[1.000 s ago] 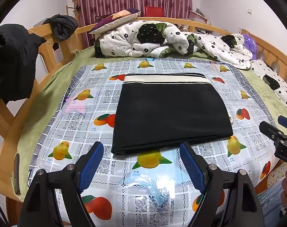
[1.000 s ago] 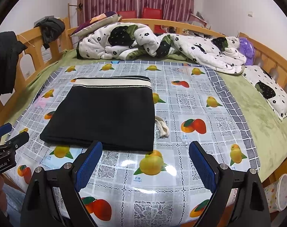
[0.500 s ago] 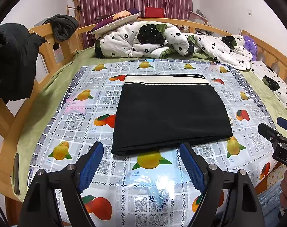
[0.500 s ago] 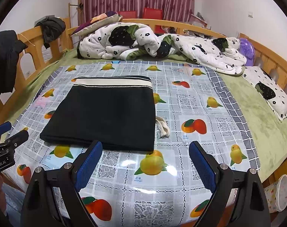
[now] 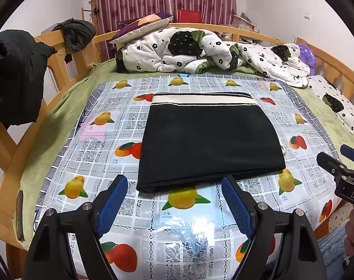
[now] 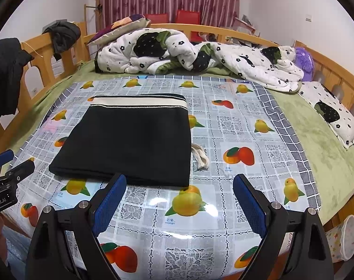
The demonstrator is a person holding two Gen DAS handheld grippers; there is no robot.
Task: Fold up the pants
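pants: black pants (image 5: 209, 140) with a cream waistband (image 5: 203, 99), folded into a flat rectangle, lying on the fruit-print plastic cloth (image 5: 184, 212) spread over the bed
waistband side: far edge, toward the rumpled flowered quilt (image 5: 200, 51); thick folded edge faces the grippers
long axis: in the left wrist view the rectangle runs a bit wider side to side than near to far, roughly square to both cameras
drawstring: pale cord end (image 6: 200, 156) pokes out at the pants' right edge
left gripper (image 5: 174, 186): released, blue pads wide apart, nothing between them; hovers over the cloth just short of the near edge, lined up with its middle
right gripper (image 6: 179, 184): released, wide apart, empty; sits off the near right corner, most of the pants lying to its left
nearer hand: left one is centred on the near edge; right one covers the right corner and the cord
stage (judgement): looks close to done or done; any further fold would lift the near edge toward the waistband
risk (judgement): glossy cloth may let the stack slide; layers could splay if only one corner is lifted
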